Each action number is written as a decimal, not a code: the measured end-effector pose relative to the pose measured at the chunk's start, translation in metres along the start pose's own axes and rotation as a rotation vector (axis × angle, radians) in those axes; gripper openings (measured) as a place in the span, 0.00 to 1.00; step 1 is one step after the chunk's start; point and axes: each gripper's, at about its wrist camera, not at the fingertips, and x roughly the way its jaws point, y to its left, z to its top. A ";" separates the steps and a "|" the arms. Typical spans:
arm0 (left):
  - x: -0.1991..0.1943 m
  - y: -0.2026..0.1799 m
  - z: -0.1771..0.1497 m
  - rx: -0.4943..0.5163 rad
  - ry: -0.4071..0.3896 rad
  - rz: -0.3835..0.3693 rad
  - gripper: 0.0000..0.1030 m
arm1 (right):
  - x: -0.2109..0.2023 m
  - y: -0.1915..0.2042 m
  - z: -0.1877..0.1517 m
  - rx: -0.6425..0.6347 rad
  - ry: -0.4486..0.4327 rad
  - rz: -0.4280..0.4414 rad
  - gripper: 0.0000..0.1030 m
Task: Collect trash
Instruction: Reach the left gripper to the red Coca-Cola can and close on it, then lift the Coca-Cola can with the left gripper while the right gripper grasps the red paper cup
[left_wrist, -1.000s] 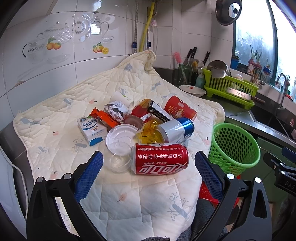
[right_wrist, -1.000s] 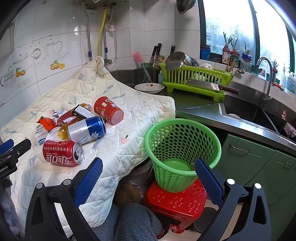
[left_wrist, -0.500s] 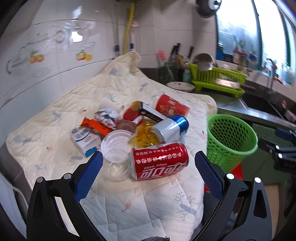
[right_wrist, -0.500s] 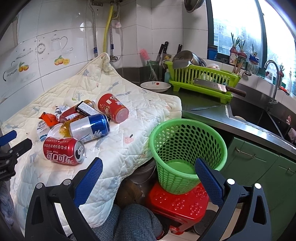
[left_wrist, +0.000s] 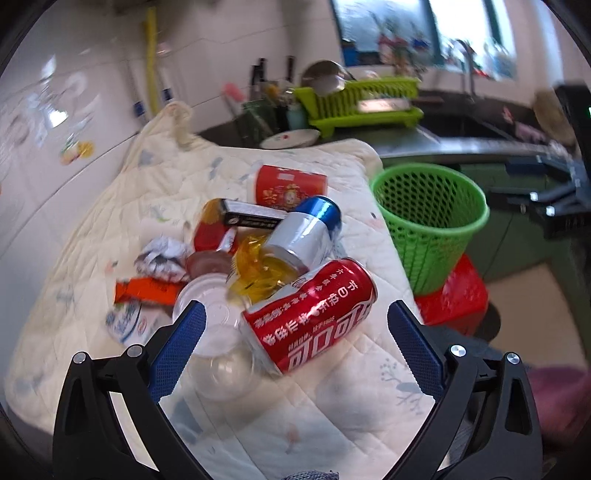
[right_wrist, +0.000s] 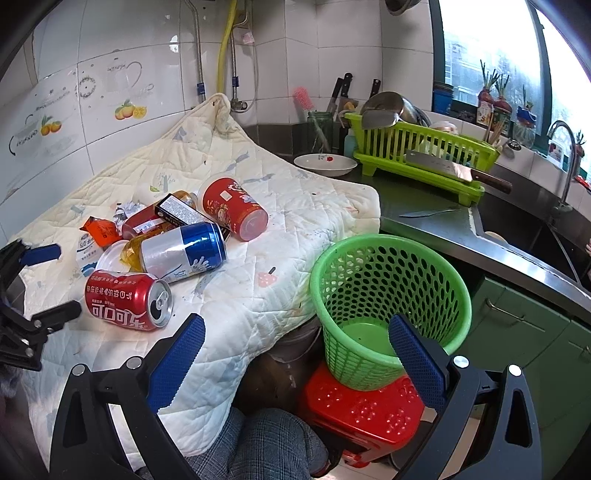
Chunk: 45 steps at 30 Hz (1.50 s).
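A pile of trash lies on a quilted cloth. A red cola can lies on its side nearest me. Behind it are a silver-and-blue can, a red paper cup, a clear plastic cup, a milk carton and crumpled paper. My left gripper is open, its fingers either side of the cola can. My right gripper is open and empty, near the green basket.
The basket stands on a red stool beside the cloth's right edge. Behind are a dark counter with a white dish, a green dish rack with a cleaver, a sink and tap. Tiled wall at the back left.
My left gripper has moved forward and swung right; the cola can now sits between its fingers and looks tilted. My right gripper has moved a little closer to the cloth and basket.
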 end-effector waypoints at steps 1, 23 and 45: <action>0.005 -0.002 0.002 0.027 0.007 -0.011 0.94 | 0.002 -0.001 0.001 0.002 0.006 0.005 0.94; 0.070 -0.011 0.008 0.400 0.201 -0.177 0.91 | 0.037 0.002 0.014 -0.011 0.077 0.038 0.94; 0.070 -0.024 0.000 0.381 0.175 -0.097 0.73 | 0.046 0.006 0.017 -0.013 0.092 0.055 0.94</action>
